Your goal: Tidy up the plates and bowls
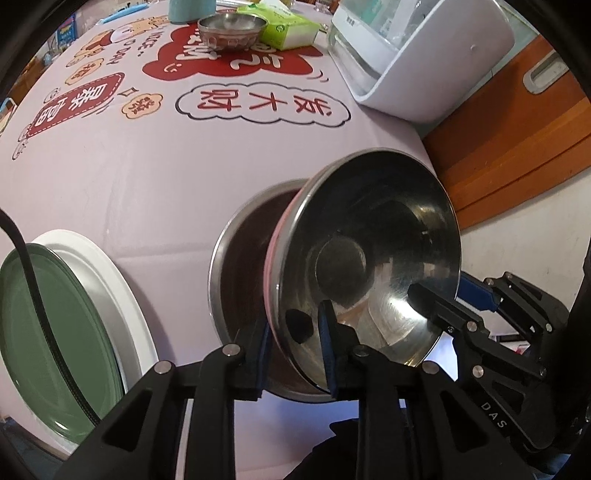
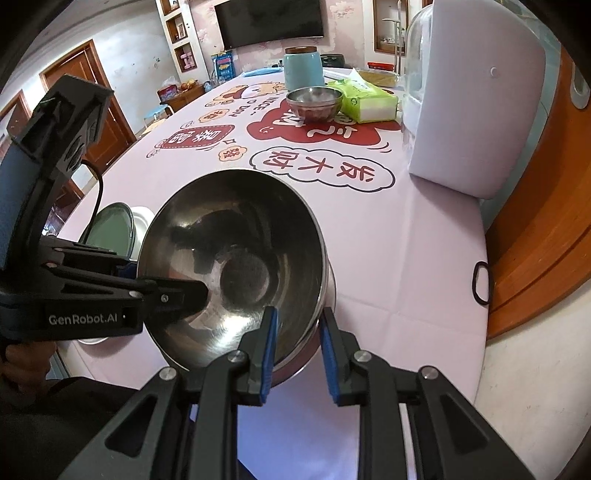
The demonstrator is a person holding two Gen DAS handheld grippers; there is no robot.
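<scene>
A steel bowl point(image 1: 373, 258) with a pink outer wall is tilted above a second steel bowl point(image 1: 247, 266) at the table's near edge. My left gripper point(image 1: 295, 354) is shut on the tilted bowl's rim. My right gripper point(image 2: 297, 350) is also shut on that bowl point(image 2: 236, 254), at another part of its rim; it shows in the left wrist view point(image 1: 439, 306) too. The left gripper shows in the right wrist view point(image 2: 184, 291), one finger inside the bowl. A green plate point(image 1: 55, 332) lies on a white plate point(image 1: 122, 288) to the left. A small steel bowl point(image 1: 232, 31) stands far back.
A white appliance point(image 1: 421, 55) stands at the right on the pink printed tablecloth point(image 1: 147, 166). A green tissue pack point(image 1: 288, 26) and a teal canister point(image 2: 303, 70) stand behind the small bowl. A black ring point(image 2: 482, 282) lies near the table's right edge.
</scene>
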